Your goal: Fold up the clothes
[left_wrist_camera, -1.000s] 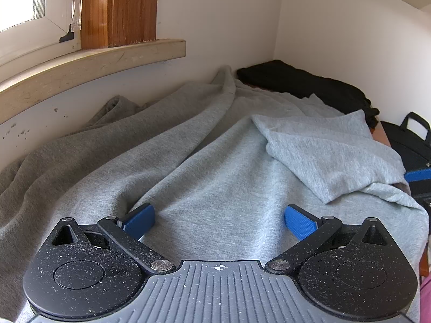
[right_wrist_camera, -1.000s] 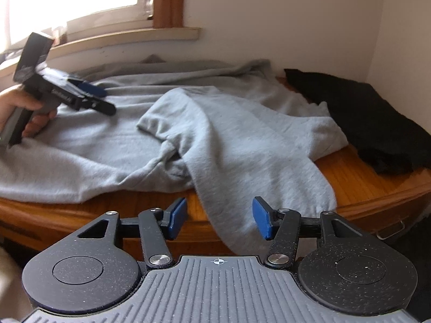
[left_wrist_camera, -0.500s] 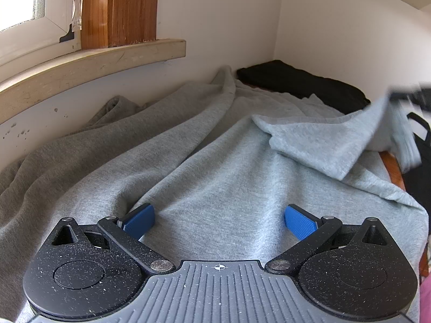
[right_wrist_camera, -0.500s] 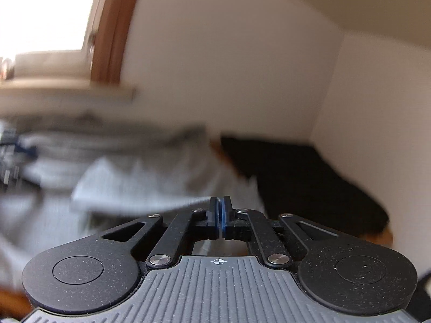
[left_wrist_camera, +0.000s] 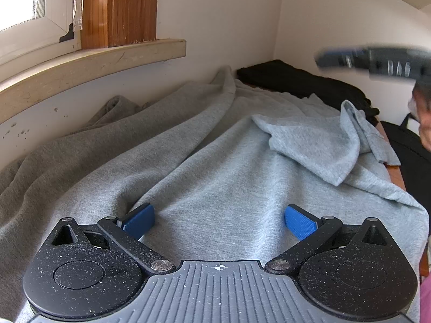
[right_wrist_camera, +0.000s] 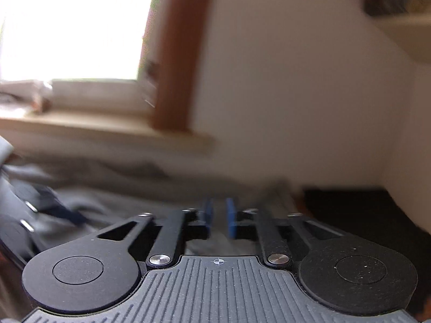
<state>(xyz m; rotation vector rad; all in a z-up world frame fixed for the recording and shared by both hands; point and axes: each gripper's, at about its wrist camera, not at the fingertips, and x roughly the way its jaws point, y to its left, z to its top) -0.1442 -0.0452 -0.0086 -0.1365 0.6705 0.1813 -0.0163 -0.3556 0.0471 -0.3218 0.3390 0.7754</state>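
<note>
A grey sweatshirt [left_wrist_camera: 215, 167] lies spread over the wooden table. Its sleeve [left_wrist_camera: 317, 140] is thrown back onto the body at the right, crumpled, with the cuff hanging toward the table edge. My left gripper [left_wrist_camera: 219, 212] is open, and both blue pads [left_wrist_camera: 140, 219] rest on the fabric near the front. My right gripper [left_wrist_camera: 336, 58] is a blurred shape in the air above the sleeve, apart from it. In the right wrist view the right gripper [right_wrist_camera: 219, 215] has a narrow gap between its pads. Its jaws are opening and nothing is between them.
A black garment [left_wrist_camera: 296, 80] lies in the far corner against the white walls. The window sill [left_wrist_camera: 94, 62] juts out over the table's left side. A black bag [left_wrist_camera: 409, 145] stands beyond the right table edge [left_wrist_camera: 394, 172]. A person's hand shows blurred at the far right.
My right gripper shut on the sleeve, carried it up and over the sweatshirt, then parted its pads. The sleeve now lies crumpled on the body. My left gripper has not moved.
</note>
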